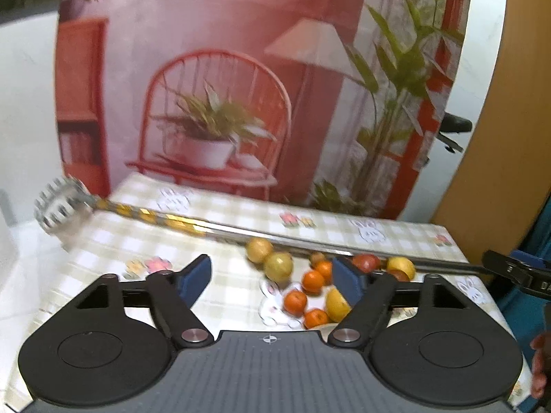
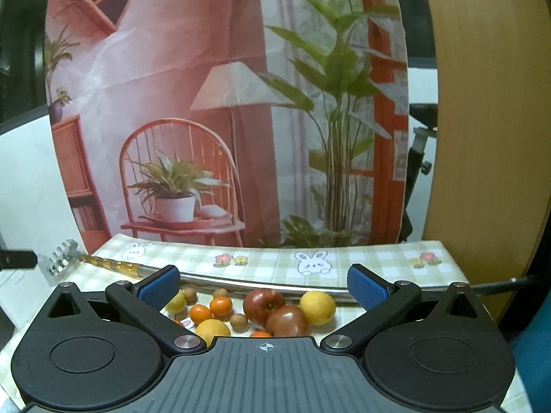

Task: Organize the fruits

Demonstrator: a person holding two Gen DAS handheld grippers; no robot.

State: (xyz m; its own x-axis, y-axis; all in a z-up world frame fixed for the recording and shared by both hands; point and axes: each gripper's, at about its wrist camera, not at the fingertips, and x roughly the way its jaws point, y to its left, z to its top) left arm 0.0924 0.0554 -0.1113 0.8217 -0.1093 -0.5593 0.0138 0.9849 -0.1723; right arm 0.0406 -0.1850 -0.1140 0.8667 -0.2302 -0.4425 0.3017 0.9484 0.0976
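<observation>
A cluster of fruit lies on the checked tablecloth [image 1: 220,289]. In the left wrist view I see several small oranges [image 1: 313,281], a lemon [image 1: 336,304], two yellow-green round fruits [image 1: 278,265] and a red apple [image 1: 365,262]. My left gripper [image 1: 272,272] hovers over the cluster's left side, open, with nothing between its blue pads. The right wrist view shows two red apples [image 2: 263,304], a lemon [image 2: 317,307], oranges [image 2: 200,312] and small brown fruits [image 2: 238,321]. Just above them my right gripper [image 2: 263,282] stands wide open and holds nothing.
A long metal rod [image 1: 241,230] with a toothed head [image 1: 62,211] lies across the table behind the fruit, seen also as the rod [image 2: 241,284]. A printed backdrop [image 2: 241,137] stands at the table's far edge. A hand [image 1: 539,368] shows at the lower right.
</observation>
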